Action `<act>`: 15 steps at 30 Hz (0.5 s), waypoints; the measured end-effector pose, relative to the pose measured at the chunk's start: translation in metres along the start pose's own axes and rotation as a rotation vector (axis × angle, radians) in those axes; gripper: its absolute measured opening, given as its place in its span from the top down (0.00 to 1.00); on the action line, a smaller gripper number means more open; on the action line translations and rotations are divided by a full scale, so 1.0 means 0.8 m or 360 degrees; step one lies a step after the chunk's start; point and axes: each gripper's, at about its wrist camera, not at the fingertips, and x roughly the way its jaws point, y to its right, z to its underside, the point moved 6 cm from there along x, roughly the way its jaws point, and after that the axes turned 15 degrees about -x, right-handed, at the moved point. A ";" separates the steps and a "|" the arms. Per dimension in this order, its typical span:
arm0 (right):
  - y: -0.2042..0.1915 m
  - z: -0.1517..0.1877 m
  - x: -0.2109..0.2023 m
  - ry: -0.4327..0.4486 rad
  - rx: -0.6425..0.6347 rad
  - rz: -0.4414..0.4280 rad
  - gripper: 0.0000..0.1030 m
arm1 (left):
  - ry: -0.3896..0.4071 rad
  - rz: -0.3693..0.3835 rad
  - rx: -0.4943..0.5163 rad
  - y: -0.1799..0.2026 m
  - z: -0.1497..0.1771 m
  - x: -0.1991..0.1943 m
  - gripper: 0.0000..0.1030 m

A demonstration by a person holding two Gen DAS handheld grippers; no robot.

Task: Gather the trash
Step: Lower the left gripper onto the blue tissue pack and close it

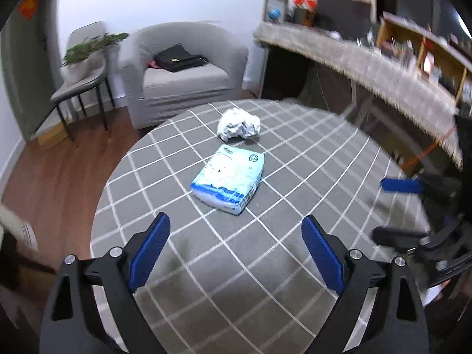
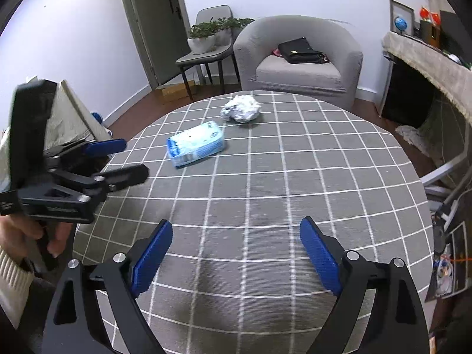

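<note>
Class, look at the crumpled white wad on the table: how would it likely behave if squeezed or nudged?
The wad looks like crumpled paper or foil, so probably very light and crushable under a squeeze. Its lumpy, rounded shape suggests a nudge would skid or tumble it across the tablecloth, not roll it far.

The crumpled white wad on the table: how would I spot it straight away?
Find the round table with the grey checked cloth. Two things lie on its far side, toward the grey armchair. The crumpled wad is the one nearer the armchair, lumpy and shapeless, unlike the flat, pale blue tissue pack beside it.
</note>
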 end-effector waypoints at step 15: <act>0.032 0.012 -0.011 0.0041 0.0078 -0.0073 0.13 | -0.0137 0.0039 0.0146 0.002 -0.049 0.070 0.10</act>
